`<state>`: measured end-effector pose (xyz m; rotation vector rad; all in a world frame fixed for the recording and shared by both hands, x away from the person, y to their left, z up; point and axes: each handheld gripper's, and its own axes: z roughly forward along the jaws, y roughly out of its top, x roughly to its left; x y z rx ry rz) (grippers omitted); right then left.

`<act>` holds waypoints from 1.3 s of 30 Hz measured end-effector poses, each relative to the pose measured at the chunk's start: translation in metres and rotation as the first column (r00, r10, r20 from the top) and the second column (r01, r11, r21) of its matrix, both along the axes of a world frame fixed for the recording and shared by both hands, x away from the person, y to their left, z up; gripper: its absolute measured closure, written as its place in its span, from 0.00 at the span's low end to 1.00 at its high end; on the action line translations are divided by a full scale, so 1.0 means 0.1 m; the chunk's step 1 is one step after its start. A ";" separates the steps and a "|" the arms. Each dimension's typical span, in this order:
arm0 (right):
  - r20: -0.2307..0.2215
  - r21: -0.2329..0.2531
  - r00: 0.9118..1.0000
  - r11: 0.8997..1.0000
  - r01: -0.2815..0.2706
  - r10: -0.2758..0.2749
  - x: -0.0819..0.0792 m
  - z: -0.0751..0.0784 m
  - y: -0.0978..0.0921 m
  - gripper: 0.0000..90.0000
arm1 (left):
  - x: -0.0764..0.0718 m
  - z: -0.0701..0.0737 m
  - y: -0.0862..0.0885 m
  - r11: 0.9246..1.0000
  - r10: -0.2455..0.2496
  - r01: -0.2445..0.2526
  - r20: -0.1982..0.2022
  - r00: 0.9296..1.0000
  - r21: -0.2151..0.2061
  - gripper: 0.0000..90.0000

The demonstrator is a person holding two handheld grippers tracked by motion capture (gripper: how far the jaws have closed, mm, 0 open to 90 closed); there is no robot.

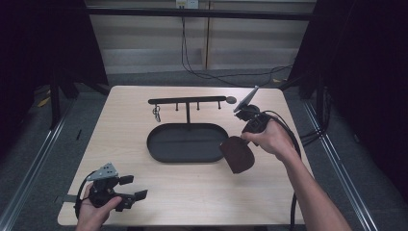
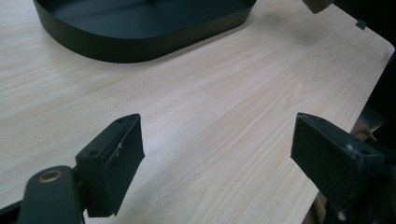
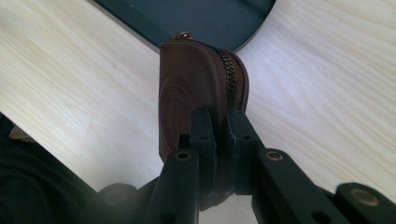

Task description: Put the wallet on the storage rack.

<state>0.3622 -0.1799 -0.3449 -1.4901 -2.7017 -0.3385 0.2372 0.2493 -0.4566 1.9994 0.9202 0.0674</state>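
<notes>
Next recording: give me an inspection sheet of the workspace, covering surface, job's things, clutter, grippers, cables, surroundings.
Surface: light wood table, bare at the front.
Job's things: brown zipped pouch held in the air beside the black oval tray; hook rack stands behind, keys on one hook.
Clutter: nothing seen.
Grippers: right gripper shut on pouch; left gripper open, low at the near left corner.
Cables: black cable trails from the right gripper.
Surroundings: dark curtains, grey floor, floor cables.

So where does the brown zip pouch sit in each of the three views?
High view: brown zip pouch right of centre, held by the right tool beside the black oval tray.
Left gripper view: a brown corner at the top right edge, likely the pouch.
Right gripper view: centre, clamped between the jaws.
Shared landmark: the tray.
</notes>
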 end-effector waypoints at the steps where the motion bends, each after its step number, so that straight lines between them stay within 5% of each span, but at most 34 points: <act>1: -0.006 -0.002 1.000 1.000 0.002 -0.002 0.02 0.01 0.01 0.92 | 0.00 0.00 0.00 1.000 0.001 -0.001 -0.003 1.000 0.000 0.19; 19: -0.015 -0.031 1.000 1.000 0.002 -0.003 0.24 0.04 0.17 0.92 | 0.00 0.00 0.00 1.000 -0.001 0.001 -0.005 1.000 -0.001 0.19; 39: 0.021 0.094 0.993 0.989 0.115 -0.118 0.51 -0.05 0.08 0.93 | 0.00 0.00 0.00 1.000 -0.005 0.005 -0.006 1.000 -0.005 0.19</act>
